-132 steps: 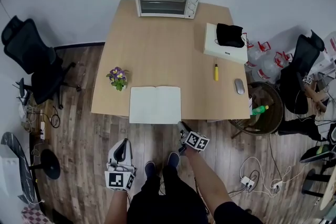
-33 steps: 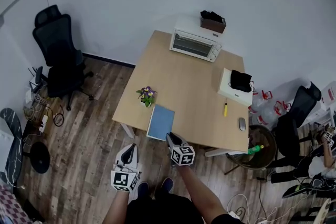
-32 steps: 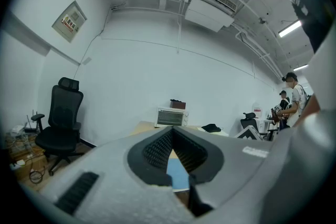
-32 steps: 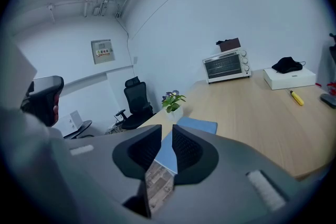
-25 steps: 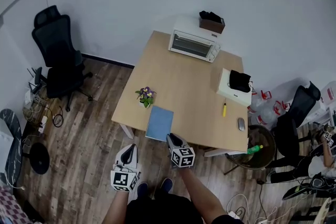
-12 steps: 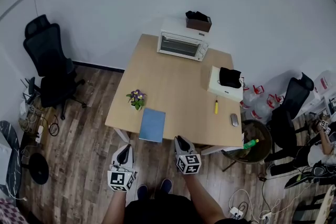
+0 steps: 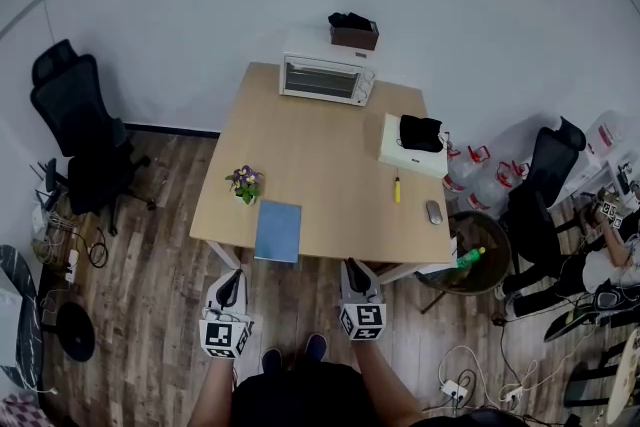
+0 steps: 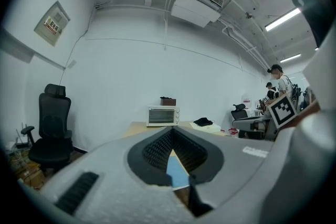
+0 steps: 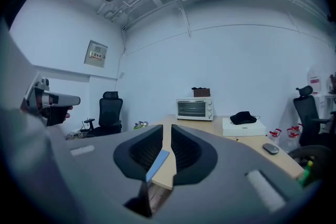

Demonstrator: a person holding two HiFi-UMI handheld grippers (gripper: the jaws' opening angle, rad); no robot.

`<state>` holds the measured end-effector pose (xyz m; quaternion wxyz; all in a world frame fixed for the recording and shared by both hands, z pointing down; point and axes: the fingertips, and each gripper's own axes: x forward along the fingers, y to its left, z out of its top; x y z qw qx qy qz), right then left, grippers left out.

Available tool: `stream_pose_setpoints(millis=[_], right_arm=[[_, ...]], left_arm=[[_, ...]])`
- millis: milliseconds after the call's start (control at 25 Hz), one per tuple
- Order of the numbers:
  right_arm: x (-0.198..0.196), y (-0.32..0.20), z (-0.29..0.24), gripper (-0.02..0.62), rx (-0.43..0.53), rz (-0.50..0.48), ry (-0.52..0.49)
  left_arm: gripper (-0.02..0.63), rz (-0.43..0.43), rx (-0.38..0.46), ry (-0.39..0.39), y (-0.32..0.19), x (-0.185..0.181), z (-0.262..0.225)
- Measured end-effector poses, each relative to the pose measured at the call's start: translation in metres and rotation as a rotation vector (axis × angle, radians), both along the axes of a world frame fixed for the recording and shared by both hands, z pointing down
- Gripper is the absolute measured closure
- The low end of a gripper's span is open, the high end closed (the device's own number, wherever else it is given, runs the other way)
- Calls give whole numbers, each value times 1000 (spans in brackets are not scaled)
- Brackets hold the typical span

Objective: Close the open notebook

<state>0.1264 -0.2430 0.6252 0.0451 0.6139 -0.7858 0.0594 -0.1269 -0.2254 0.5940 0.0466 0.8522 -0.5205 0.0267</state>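
Pulled back off the table (image 7: pixel 330 155), the right tongs (image 7: pixel 353 267) stand slightly parted and empty; the left tongs (image 7: pixel 232 277) are pressed together. The notebook (image 7: pixel 278 231) lies closed at the near left edge. It looks light and thin, best lifted by the cover's free edge.

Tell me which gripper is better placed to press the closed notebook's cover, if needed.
Left, probably. Both grippers hover off the table's near edge. The left gripper is nearer the blue notebook and faces it squarely; the right gripper stands further to its right.
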Motion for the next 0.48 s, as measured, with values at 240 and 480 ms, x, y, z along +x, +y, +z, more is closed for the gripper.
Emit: stream_pose_setpoints(millis=[240, 480], right_arm=[[17, 28, -8, 535, 21, 44, -18], [25, 49, -5, 537, 30, 72, -3]], left_arm=[[609, 7, 0, -3, 5, 3, -2], [609, 22, -6, -3, 13, 5, 1]])
